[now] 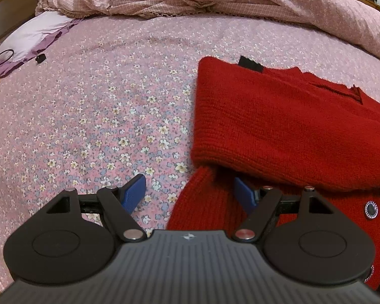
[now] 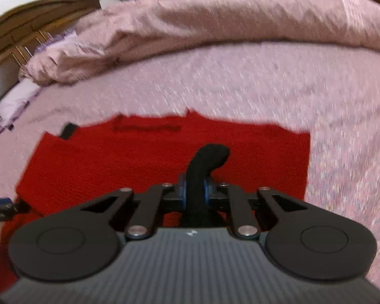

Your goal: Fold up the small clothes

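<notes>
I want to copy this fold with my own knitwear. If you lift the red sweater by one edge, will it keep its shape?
Probably not. The red sweater is a chunky rib knit, so it likely droops and unfolds. It looks thick, so probably fairly heavy for its size. The black trim pinched in the right hand-held gripper already curls over limply, and knit on the flowered bedspread should grip, not slide.

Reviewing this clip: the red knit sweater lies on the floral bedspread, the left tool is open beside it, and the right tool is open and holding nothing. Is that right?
Not quite. The right tool is not open and empty: the right wrist view shows it shut on a black strip of fabric. The rest holds: the red knit sweater lies on the floral bedspread, and the left tool is open.
</notes>
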Tool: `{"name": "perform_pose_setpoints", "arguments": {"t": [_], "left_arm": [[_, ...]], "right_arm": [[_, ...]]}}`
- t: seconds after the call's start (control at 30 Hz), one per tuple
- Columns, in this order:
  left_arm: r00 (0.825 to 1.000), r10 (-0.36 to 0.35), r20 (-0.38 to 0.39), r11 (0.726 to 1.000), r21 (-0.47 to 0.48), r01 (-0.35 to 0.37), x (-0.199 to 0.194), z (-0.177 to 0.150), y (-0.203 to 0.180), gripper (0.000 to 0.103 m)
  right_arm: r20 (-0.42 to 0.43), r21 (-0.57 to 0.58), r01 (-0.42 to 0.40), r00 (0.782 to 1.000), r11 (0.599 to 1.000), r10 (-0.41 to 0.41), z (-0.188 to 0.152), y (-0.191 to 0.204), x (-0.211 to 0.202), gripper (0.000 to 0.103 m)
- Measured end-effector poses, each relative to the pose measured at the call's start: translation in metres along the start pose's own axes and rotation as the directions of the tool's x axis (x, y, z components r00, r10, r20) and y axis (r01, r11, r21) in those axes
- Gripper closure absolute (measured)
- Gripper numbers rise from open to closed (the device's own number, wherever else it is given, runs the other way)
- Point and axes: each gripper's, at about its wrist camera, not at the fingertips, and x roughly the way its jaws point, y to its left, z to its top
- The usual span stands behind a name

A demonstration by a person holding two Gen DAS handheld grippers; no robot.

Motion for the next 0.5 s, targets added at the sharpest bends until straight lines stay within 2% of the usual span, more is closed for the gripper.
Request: {"name": "perform_pose_setpoints", "arguments": {"t": [0.17, 0.3, 0.4, 0.5], "left_arm": [[0.999, -0.008, 0.036, 1.0, 0.021, 0.007, -0.003, 0.008, -0.011, 0.023], [0.998, -0.01, 0.07, 0.999, 0.053, 0.006, -0.005, 0.014, -0.022, 0.023], [0.997, -0.01, 0.08, 0.997, 0.075, 0.004, -0.002, 0.016, -0.029, 0.023], [0.997, 0.001, 0.072, 0.996, 0.091, -0.007, 0.005, 0.017, -0.035, 0.023]], "right_arm": [[0.146, 0.0, -0.012, 0.989, 1.0, 0.012, 0.036, 0.015, -0.035, 0.089], [0.238, 0.018, 0.024, 0.971, 1.0, -0.027, 0.065, 0.013, -0.055, 0.089], [0.252, 0.053, 0.068, 0.964, 0.996, -0.079, 0.073, -0.002, -0.056, 0.089], [0.206, 0.086, 0.114, 0.97, 0.99, -0.13, 0.067, -0.019, -0.041, 0.089]]}}
